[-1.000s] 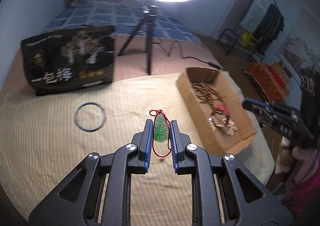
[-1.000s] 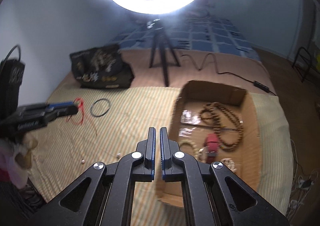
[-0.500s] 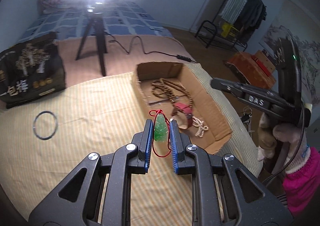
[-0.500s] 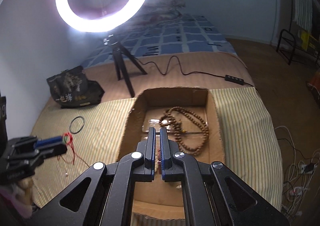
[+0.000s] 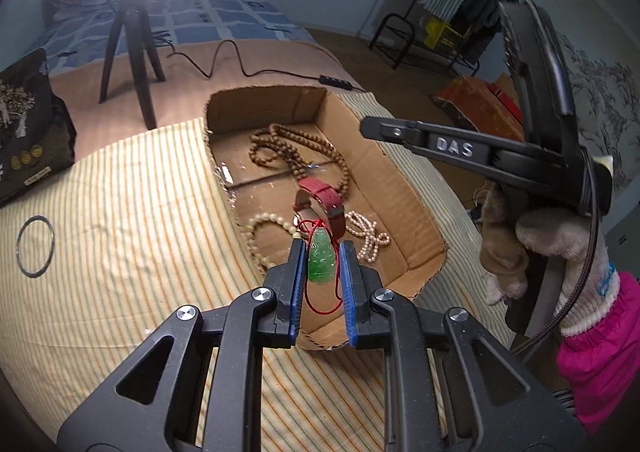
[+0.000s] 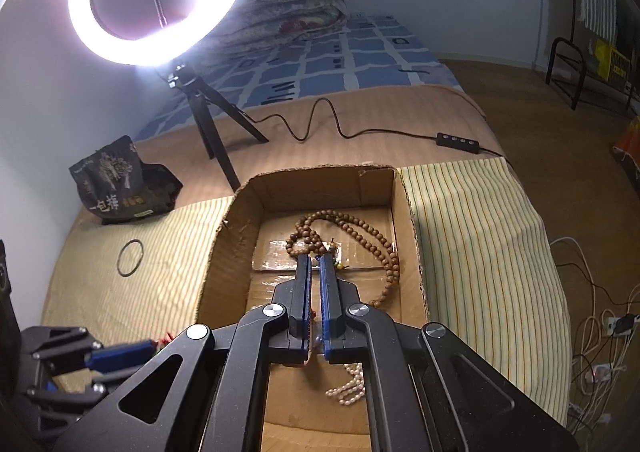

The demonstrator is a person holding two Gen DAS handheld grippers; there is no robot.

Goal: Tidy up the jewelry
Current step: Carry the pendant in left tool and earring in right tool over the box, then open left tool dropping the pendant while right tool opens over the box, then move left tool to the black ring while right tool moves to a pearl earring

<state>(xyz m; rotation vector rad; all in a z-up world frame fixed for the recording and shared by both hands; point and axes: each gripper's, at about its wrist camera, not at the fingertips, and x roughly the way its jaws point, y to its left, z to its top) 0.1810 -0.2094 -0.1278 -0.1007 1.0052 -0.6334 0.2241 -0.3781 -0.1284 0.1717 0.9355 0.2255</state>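
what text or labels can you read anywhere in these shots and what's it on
"DAS": raised letters on the side of the right gripper, seen in the left wrist view.
"一包梅": large pale characters on the black snack bag, read in the right wrist view.
Small white label low on that bag: too small to read.
Yellow box under the clothes rack: dark print, too blurred to read.
No text shows on the cardboard box or the green pendant.

**Pendant carried from the cloth to over the box**

The left gripper (image 5: pixel 322 266), clamped on the green pendant (image 5: pixel 321 259) with its red cord (image 5: pixel 310 294), now hangs over the near end of the cardboard box (image 5: pixel 404 188), where 1 second ago it was above the striped cloth (image 5: pixel 132 220) beside the black ring (image 5: pixel 35 245). The right gripper (image 6: pixel 315 288) now sits above the box, nearer the brown beads (image 6: pixel 352 232).
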